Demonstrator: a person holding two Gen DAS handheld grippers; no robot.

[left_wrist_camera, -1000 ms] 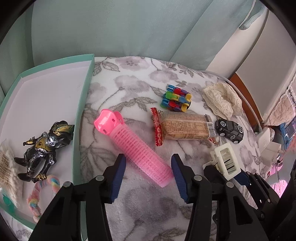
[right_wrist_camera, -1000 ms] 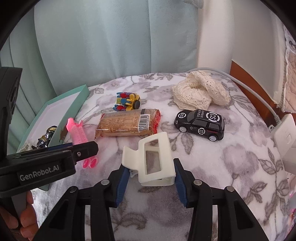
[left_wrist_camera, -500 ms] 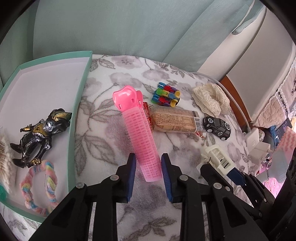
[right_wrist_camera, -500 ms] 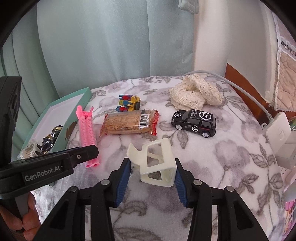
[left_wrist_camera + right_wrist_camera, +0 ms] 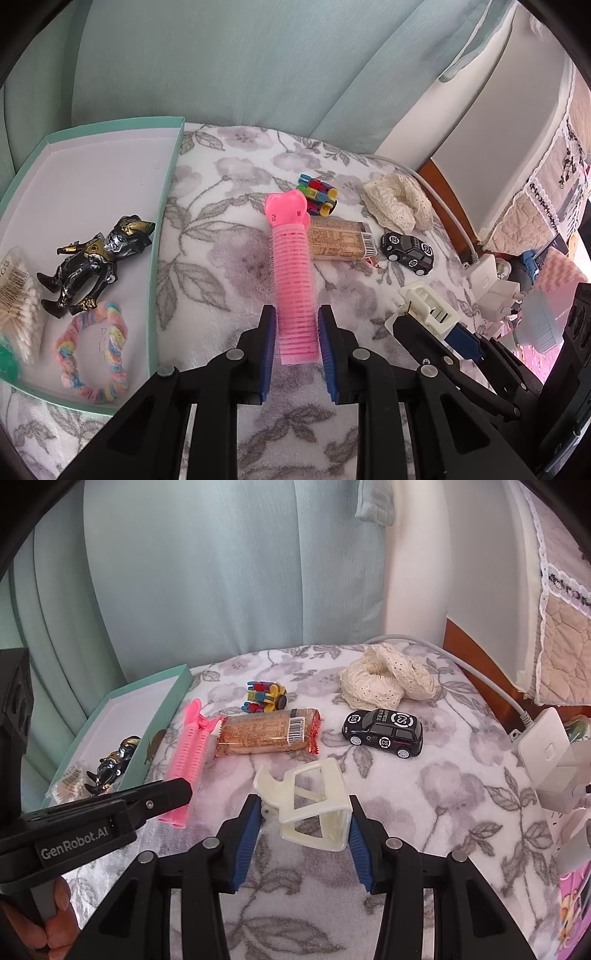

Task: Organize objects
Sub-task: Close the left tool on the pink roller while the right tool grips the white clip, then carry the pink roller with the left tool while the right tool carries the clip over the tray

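A second ago the left gripper had its jaws spread wide around the pink hair roller, which lay slantwise on the blanket; now the jaws are pressed onto the roller's near end and it points straight ahead along the fingers, its clip end raised in front of the snack packet. The right gripper still pinches the white hair claw clip, which is now lifted and tilted off the blanket instead of lying flat between the pads.

Just left of the roller sits the green box, holding a black and gold action figure, a pastel braided ring and a packet of cotton swabs. Farther out on the blanket lie a colourful block toy, a black toy car and a cream lace scrunchie. A hand grips the left gripper's handle.
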